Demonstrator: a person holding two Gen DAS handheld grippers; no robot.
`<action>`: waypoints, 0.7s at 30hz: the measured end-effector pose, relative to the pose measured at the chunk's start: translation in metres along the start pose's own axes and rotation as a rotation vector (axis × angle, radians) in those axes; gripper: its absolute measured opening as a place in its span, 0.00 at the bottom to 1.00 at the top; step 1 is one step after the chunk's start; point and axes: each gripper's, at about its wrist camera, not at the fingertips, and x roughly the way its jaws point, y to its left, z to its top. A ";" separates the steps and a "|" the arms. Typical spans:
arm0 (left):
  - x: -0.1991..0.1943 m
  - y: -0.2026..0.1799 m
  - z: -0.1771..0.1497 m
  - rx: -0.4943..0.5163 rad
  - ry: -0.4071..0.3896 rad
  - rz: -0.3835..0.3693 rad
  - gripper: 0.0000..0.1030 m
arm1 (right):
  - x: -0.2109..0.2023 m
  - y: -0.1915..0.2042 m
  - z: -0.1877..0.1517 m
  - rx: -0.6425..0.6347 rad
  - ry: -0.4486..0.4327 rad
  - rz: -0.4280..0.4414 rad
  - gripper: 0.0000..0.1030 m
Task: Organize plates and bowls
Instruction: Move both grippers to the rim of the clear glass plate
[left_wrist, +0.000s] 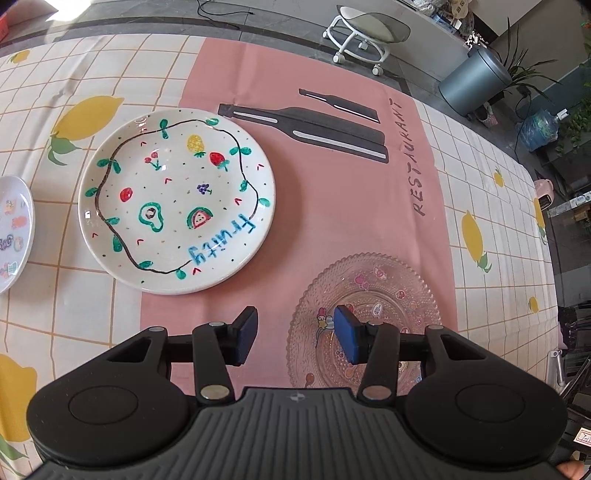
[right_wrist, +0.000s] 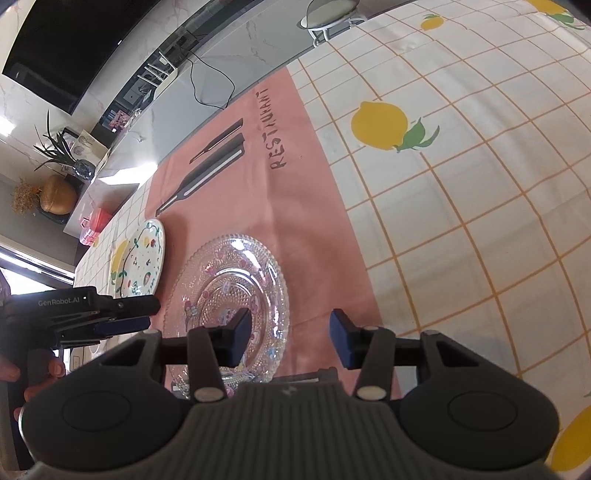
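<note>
A white plate painted with fruits and the word "fruity" (left_wrist: 176, 201) lies on the pink runner's left edge; it also shows in the right wrist view (right_wrist: 142, 258). A clear beaded glass plate with cartoon stickers (left_wrist: 384, 295) lies to its right, also in the right wrist view (right_wrist: 236, 280). My left gripper (left_wrist: 294, 334) is open and empty, hovering over the glass plate's left rim. My right gripper (right_wrist: 290, 338) is open and empty above the glass plate's right rim. The left gripper shows from the side in the right wrist view (right_wrist: 129, 314).
A second white plate with stickers (left_wrist: 11, 236) lies at the far left edge. The table has a lemon-print checked cloth (right_wrist: 461, 221) under a pink "RESTAURANT" runner (left_wrist: 332, 221). Beyond the table stand a wheeled stool (left_wrist: 364, 33) and a grey bin (left_wrist: 471, 83).
</note>
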 end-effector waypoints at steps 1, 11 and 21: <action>0.001 0.002 0.000 -0.003 0.000 -0.011 0.53 | 0.001 0.001 -0.001 0.000 0.002 -0.003 0.46; 0.008 0.014 0.004 -0.045 -0.002 -0.071 0.48 | 0.009 0.006 0.002 0.015 0.005 0.002 0.45; 0.020 0.008 -0.005 0.008 0.054 -0.050 0.29 | 0.010 0.000 -0.004 0.052 0.014 0.029 0.29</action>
